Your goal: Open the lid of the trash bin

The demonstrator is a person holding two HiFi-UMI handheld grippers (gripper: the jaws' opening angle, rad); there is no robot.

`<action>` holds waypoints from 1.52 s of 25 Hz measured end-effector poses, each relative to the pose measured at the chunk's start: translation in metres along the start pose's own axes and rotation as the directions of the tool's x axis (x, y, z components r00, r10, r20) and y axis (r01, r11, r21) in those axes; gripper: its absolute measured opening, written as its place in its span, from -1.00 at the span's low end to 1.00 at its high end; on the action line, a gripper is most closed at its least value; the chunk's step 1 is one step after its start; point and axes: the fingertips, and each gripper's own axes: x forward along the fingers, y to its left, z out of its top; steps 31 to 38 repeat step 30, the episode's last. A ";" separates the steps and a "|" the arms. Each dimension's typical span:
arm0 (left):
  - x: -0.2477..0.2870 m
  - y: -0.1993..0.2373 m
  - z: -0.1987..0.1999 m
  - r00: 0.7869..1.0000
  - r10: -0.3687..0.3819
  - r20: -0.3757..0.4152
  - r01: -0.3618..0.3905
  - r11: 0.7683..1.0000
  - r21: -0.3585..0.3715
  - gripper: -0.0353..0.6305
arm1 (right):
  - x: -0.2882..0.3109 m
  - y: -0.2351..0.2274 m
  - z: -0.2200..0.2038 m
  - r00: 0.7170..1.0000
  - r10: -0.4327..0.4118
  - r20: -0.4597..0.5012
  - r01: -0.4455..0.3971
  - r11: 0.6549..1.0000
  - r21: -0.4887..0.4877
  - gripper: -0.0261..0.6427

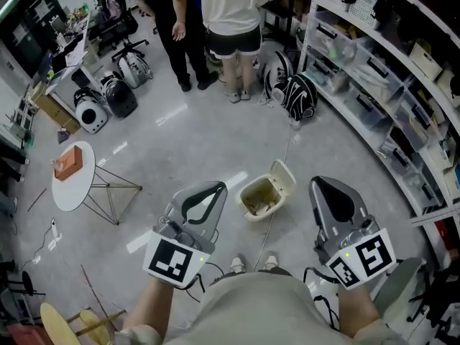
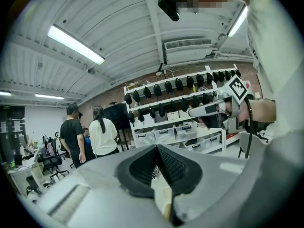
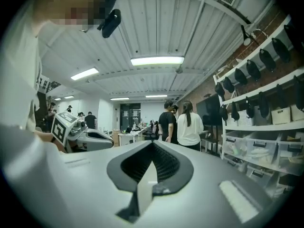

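Hovering above the floor: left tool [image 1: 217,188] and right tool [image 1: 327,187], both held at about waist level and pointing forward. Each tool's own view shows its black ribbed pads meeting at the tip, so both are closed and holding nothing.

The trash bin [image 1: 253,205], small and cream, sits on the grey floor [image 1: 201,139] just ahead of the person's shoes [image 1: 251,264]. In the head view it lies between the two tools, touching neither. Its lid [image 1: 283,177] is already swung up and tilted back on the far right side. Some rubbish shows inside.

Writing: only the black-and-white square markers on the left cube [image 1: 174,259] and the right cube [image 1: 363,256]. The labels on the shelf bins [image 1: 374,70] are too small to read.

The round white desk [image 1: 72,185] at left carries an orange-brown box [image 1: 68,162]. Two people [image 1: 208,20] stand beyond.
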 end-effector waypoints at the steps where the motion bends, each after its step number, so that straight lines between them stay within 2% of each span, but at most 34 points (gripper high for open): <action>1: -0.003 -0.001 0.007 1.000 0.011 0.013 -0.011 1.000 -0.012 -0.89 | -0.003 -0.001 0.009 0.999 0.002 0.032 -0.002 1.000 -0.008 -0.91; 4: -0.015 0.000 0.021 0.999 0.029 0.027 -0.029 0.999 -0.023 -0.89 | -0.008 0.002 0.034 0.995 0.009 0.100 -0.006 1.000 -0.029 -0.91; 8: -0.026 0.007 0.024 0.999 0.036 0.031 -0.035 0.999 -0.036 -0.89 | -0.006 0.018 0.047 0.996 0.047 0.082 -0.042 0.997 -0.068 -0.91; 26: -0.021 0.012 0.028 0.997 0.064 0.040 -0.060 0.994 -0.093 -0.89 | 0.001 0.014 0.037 0.996 0.073 0.054 -0.071 0.997 -0.043 -0.91; 38: -0.013 0.009 0.022 0.997 0.070 0.026 -0.068 0.994 -0.085 -0.89 | 0.000 0.006 0.032 0.996 0.078 0.054 -0.076 0.996 -0.043 -0.91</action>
